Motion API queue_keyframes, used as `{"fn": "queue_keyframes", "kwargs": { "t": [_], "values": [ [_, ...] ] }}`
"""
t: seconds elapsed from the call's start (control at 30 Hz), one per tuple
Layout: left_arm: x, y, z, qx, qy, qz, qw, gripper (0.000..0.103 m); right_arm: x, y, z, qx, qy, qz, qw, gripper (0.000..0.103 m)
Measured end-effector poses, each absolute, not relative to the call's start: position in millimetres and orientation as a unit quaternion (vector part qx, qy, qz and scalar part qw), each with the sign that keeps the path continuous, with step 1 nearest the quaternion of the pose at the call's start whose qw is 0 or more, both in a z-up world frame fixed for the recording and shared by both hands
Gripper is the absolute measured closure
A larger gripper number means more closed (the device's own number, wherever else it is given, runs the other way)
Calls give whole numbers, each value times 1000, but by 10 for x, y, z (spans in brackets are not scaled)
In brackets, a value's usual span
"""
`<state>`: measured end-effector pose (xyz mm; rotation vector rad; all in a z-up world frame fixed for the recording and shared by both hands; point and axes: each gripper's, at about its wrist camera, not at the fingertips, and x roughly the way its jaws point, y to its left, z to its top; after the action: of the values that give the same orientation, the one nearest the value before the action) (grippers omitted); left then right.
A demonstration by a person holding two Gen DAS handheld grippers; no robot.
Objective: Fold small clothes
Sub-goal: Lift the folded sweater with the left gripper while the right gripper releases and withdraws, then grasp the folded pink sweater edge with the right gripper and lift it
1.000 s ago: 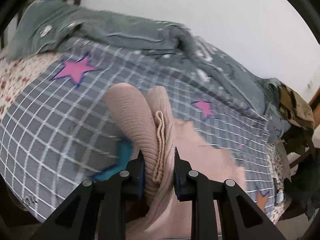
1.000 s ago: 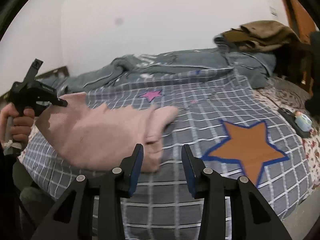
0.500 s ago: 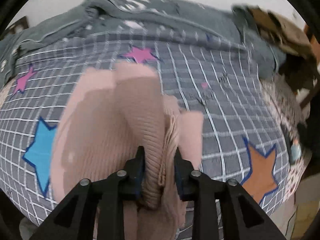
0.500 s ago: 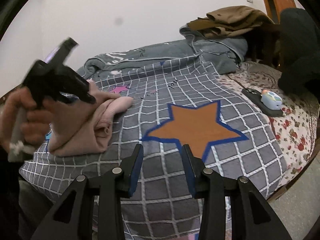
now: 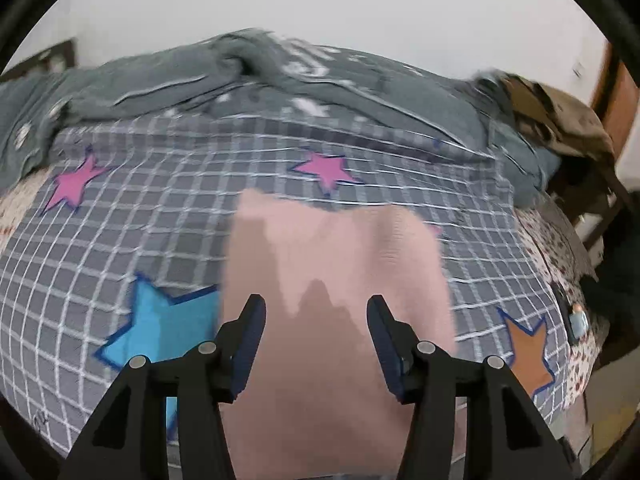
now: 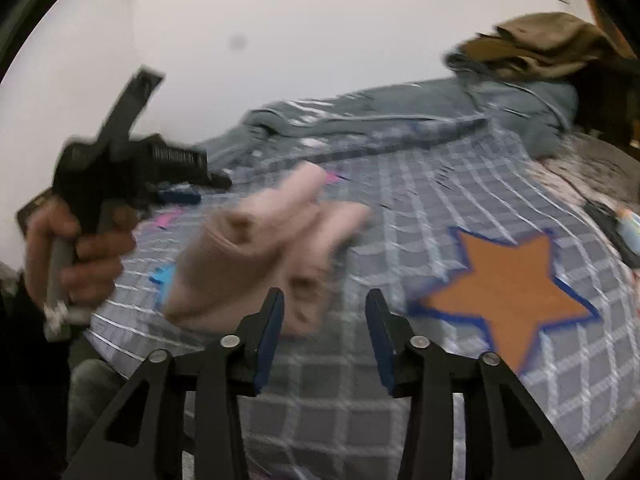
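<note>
A small pink knit garment [image 5: 340, 280] lies bunched on the grey checked bedspread [image 5: 160, 216]; it also shows in the right wrist view [image 6: 272, 248], blurred. My left gripper [image 5: 316, 312] is open and empty, its fingers above the garment and apart from it. In the right wrist view the left gripper [image 6: 184, 184] is held in a hand, up and left of the garment. My right gripper [image 6: 324, 308] is open and empty, just in front of the garment's near edge.
The bedspread has pink, blue and orange stars [image 6: 508, 288]. A grey quilt [image 5: 260, 80] is heaped along the back by the wall. Brown clothes [image 6: 552, 44] are piled at the back right. A small toy [image 6: 630, 228] lies at the bed's right edge.
My left gripper has opened and let go of the pink garment, which has dropped onto the bedspread. The left gripper has lifted away. The right gripper has swung back toward the garment.
</note>
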<state>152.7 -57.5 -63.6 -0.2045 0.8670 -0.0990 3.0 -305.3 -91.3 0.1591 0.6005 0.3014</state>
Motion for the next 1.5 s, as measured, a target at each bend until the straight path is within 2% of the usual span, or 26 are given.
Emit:
{"fn": "queue_keyframes", "kwargs": {
  "t": [0.13, 0.3, 0.33, 0.37, 0.4, 0.43, 0.6, 0.63, 0.73, 0.83, 0.97, 1.0, 1.07, 1.2, 1.23, 1.47, 1.5],
  "values": [
    [1448, -126, -810, -115, 434, -26, 893, 52, 290, -2718, -796, 91, 280, 216, 931, 48],
    [1319, 210, -945, -123, 436, -18, 892, 52, 657, -2363, -832, 86, 292, 198, 932, 50],
    [1296, 258, -967, -126, 433, -19, 892, 52, 784, -2303, -892, 91, 315, 190, 925, 64],
    [1272, 305, -992, -131, 431, -19, 893, 52, 859, -2271, -947, 91, 337, 191, 917, 73],
    [1257, 334, -1016, -136, 429, -21, 893, 52, 918, -2243, -1004, 86, 357, 189, 911, 91],
    [1244, 354, -1039, -139, 430, -25, 892, 52, 939, -2242, -1045, 81, 366, 180, 910, 94],
    [1161, 314, -1143, -149, 420, -68, 892, 52, 512, -2676, -925, 149, 286, 178, 930, 97],
    [1151, 286, -1161, -150, 420, -73, 892, 52, 462, -2729, -1009, 162, 291, 177, 926, 97],
    [1150, 122, -1217, -150, 427, -101, 886, 52, 528, -2805, -1550, 187, 376, 151, 895, 98],
    [1132, 6, -1212, -139, 423, -119, 887, 52, 425, -2866, -1587, 214, 369, 153, 892, 98],
    [1201, -103, -1266, -129, 430, -117, 886, 49, 408, -2688, -1325, 151, 358, 160, 907, 97],
    [1218, -123, -1290, -126, 434, -113, 885, 49, 410, -2657, -1280, 136, 360, 166, 908, 94],
    [1222, -129, -1327, -125, 438, -113, 883, 49, 471, -2608, -1197, 117, 364, 177, 907, 93],
    [1247, -95, -1387, -141, 448, -129, 874, 49, 606, -2686, -1009, 123, 336, 182, 916, 66],
    [1248, -89, -1391, -145, 448, -132, 872, 49, 688, -2702, -973, 123, 331, 176, 919, 65],
    [1242, -111, -1393, -143, 443, -160, 871, 50, 1368, -2663, -1022, 147, 364, 142, 908, 60],
    [1244, -103, -1392, -145, 443, -163, 870, 50, 1440, -2652, -1067, 147, 373, 131, 907, 65]
  ]
}}
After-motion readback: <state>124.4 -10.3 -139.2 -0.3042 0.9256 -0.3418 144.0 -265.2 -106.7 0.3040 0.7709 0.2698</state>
